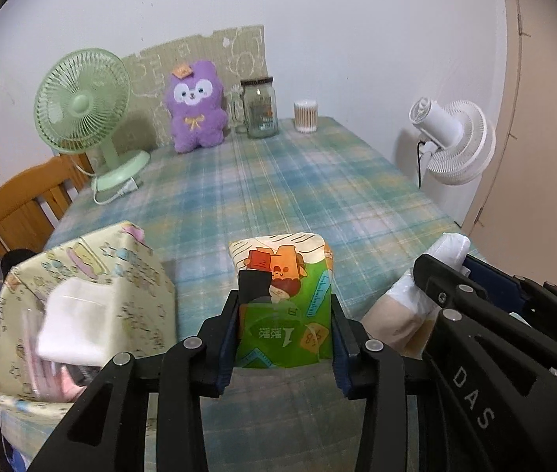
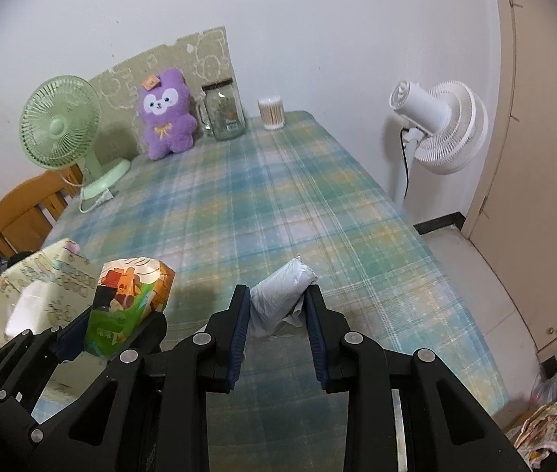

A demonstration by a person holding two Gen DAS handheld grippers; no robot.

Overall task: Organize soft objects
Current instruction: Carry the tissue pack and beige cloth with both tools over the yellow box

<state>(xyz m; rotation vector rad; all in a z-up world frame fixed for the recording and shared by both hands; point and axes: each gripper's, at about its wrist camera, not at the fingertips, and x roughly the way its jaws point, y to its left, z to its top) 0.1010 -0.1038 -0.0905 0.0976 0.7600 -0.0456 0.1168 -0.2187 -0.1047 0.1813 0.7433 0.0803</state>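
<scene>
My left gripper point(image 1: 284, 310) is shut on a green and orange tissue pack point(image 1: 286, 299), held above the plaid table near its front edge; the pack also shows in the right wrist view point(image 2: 129, 299). My right gripper point(image 2: 278, 306) is shut on a white rolled soft bundle point(image 2: 278, 295), also seen in the left wrist view point(image 1: 408, 299). A cream patterned fabric basket point(image 1: 129, 275) stands at the front left, just left of the tissue pack, with white folded items point(image 1: 78, 314) inside. A purple plush toy point(image 1: 195, 106) sits at the back.
At the back stand a green desk fan point(image 1: 81, 114), a glass jar point(image 1: 260, 106) and a cotton swab tub point(image 1: 305, 116). A white floor fan point(image 1: 455, 137) stands right of the table. A wooden chair point(image 1: 22, 204) is at the left. The plaid tablecloth point(image 1: 278, 188) covers the table.
</scene>
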